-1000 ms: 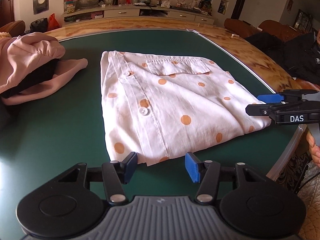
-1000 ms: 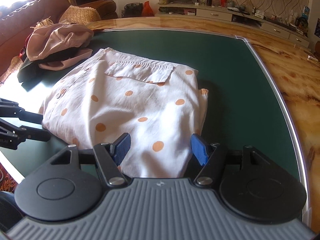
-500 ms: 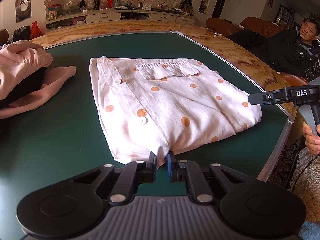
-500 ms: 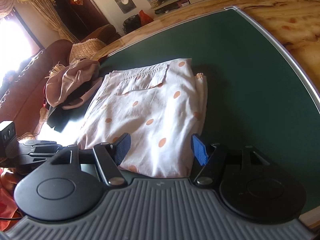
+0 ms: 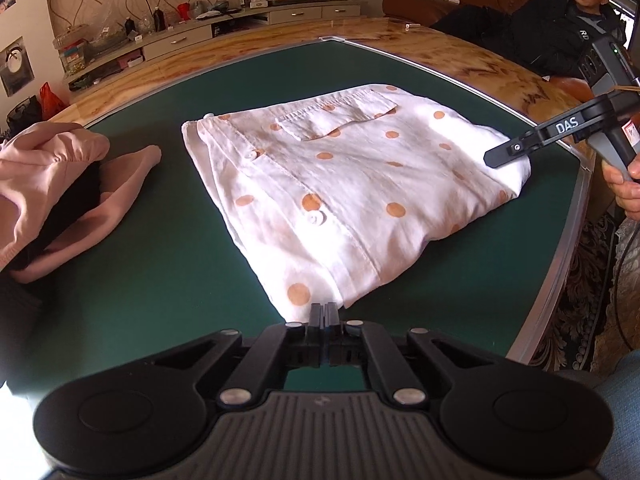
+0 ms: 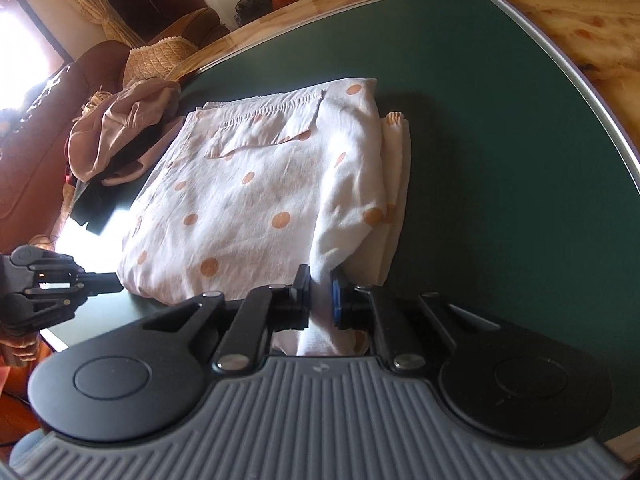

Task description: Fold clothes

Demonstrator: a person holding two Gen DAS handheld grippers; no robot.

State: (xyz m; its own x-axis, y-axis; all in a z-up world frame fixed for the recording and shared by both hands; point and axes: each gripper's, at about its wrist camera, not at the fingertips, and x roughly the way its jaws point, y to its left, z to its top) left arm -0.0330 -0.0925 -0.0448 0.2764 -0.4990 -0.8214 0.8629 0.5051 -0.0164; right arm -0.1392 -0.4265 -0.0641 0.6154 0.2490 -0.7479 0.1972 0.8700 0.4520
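Note:
A folded white shirt with orange dots (image 5: 352,184) lies on the green table top (image 5: 160,280), pocket side up. My left gripper (image 5: 325,314) is shut on the shirt's near corner. In the right wrist view the same shirt (image 6: 256,184) fills the middle. My right gripper (image 6: 320,292) is closing its jaws on a bunched fold at the near right corner, and the cloth puckers between the pads. The right gripper (image 5: 492,158) also shows at the shirt's right corner in the left wrist view. The left gripper (image 6: 116,280) shows at the shirt's left corner in the right wrist view.
A heap of pink and dark clothes (image 5: 48,176) lies left of the shirt, the same heap (image 6: 124,128) at the far left in the right view. A metal rim (image 5: 560,264) bounds the green top, with a glossy wood border beyond. A person in black (image 5: 560,20) sits behind at the right.
Both grippers closed on the shirt's near corners, the left first, then the right. Both wrists rolled, so the views tilted.

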